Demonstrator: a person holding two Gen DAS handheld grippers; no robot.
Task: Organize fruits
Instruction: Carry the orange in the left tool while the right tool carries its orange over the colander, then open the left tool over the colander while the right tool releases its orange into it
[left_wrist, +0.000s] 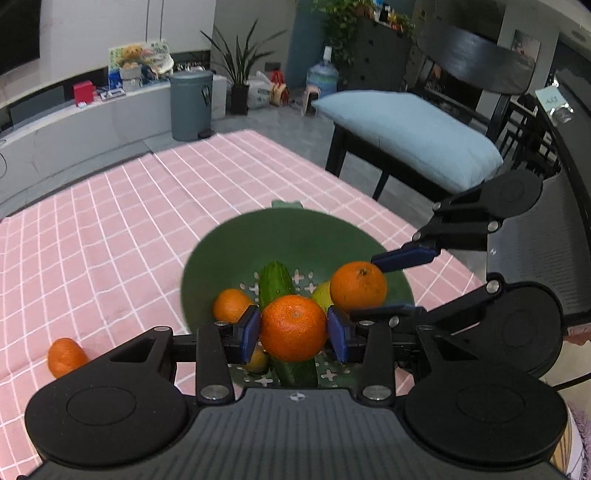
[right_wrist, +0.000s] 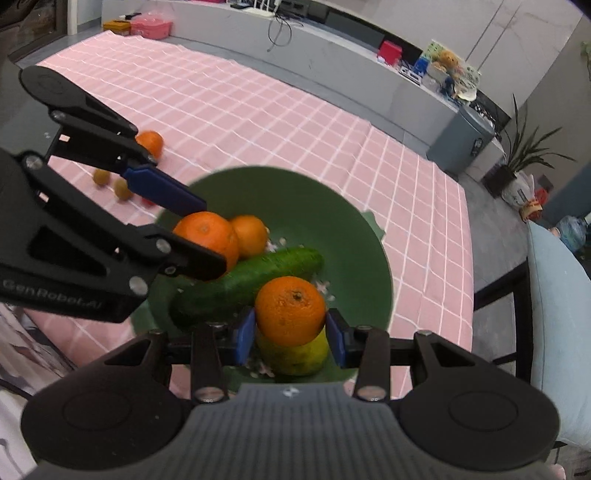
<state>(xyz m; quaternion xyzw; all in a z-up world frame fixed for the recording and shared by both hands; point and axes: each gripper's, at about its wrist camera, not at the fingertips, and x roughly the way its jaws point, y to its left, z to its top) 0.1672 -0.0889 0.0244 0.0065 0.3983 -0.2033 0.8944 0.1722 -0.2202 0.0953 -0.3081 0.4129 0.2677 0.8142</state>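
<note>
A green colander bowl (left_wrist: 295, 236) (right_wrist: 332, 206) stands on the pink checked cloth. It holds a cucumber (left_wrist: 275, 282) (right_wrist: 258, 277), a small orange (left_wrist: 231, 304) (right_wrist: 251, 234) and a yellow-green lemon (right_wrist: 299, 354). My left gripper (left_wrist: 293, 332) is shut on an orange (left_wrist: 293, 326) just above the bowl; it also shows in the right wrist view (right_wrist: 192, 236). My right gripper (right_wrist: 290, 332) is shut on another orange (right_wrist: 290, 310) over the lemon; it also shows in the left wrist view (left_wrist: 384, 284).
A loose orange (left_wrist: 66, 356) (right_wrist: 149, 144) and two small brownish fruits (right_wrist: 123, 190) lie on the cloth left of the bowl. A black chair with a blue cushion (left_wrist: 406, 133) stands at the table's right edge.
</note>
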